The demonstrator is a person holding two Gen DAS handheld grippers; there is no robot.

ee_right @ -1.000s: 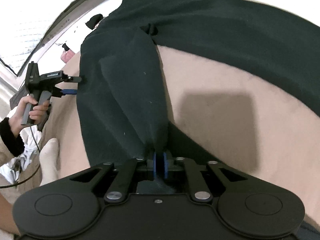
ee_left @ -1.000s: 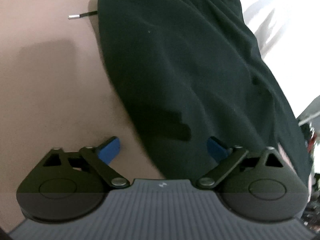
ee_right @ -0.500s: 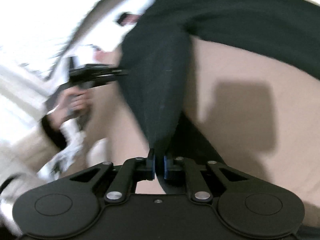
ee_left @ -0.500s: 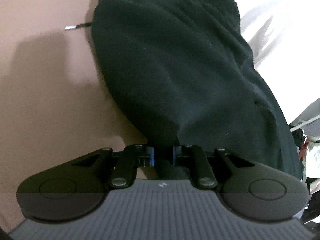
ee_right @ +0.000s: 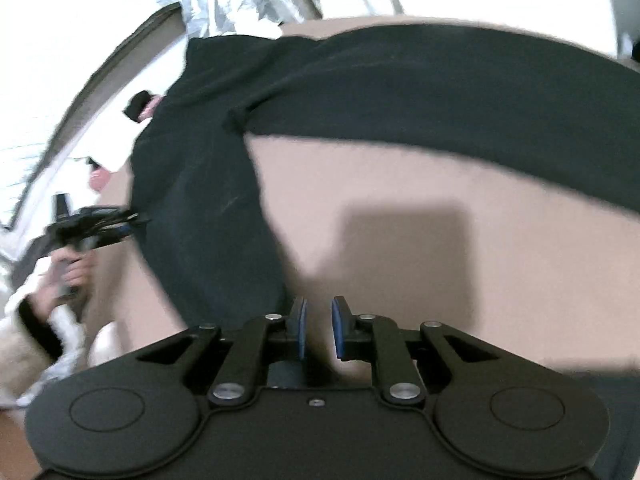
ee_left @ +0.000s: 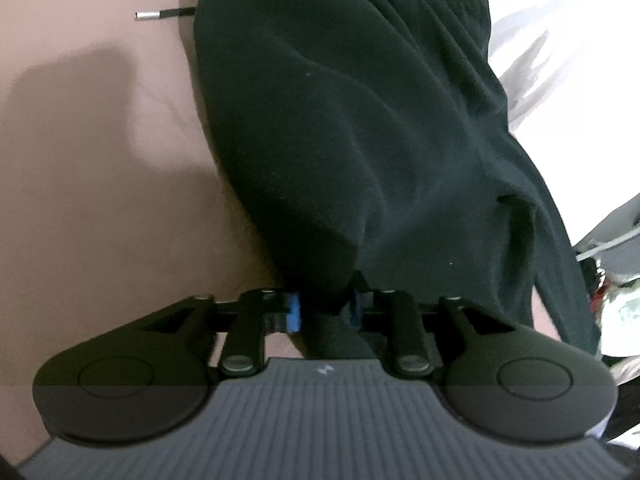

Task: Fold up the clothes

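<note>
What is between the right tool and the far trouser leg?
Only shadowed tan sheet before the trouser leg, in the right wrist view.

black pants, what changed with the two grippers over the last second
The left gripper closed from wide open onto the edge of the black pants; its jaws are opening slightly. The right gripper let its fold go, now empty, jaws opening. The drawstring tip stayed put.

A second ago the left gripper (ee_left: 324, 312) stood wide beside the black trousers (ee_left: 360, 120); now their edge is bunched between its opening jaws. The right gripper (ee_right: 319, 328) (jaws opening) has let the trousers go.
</note>
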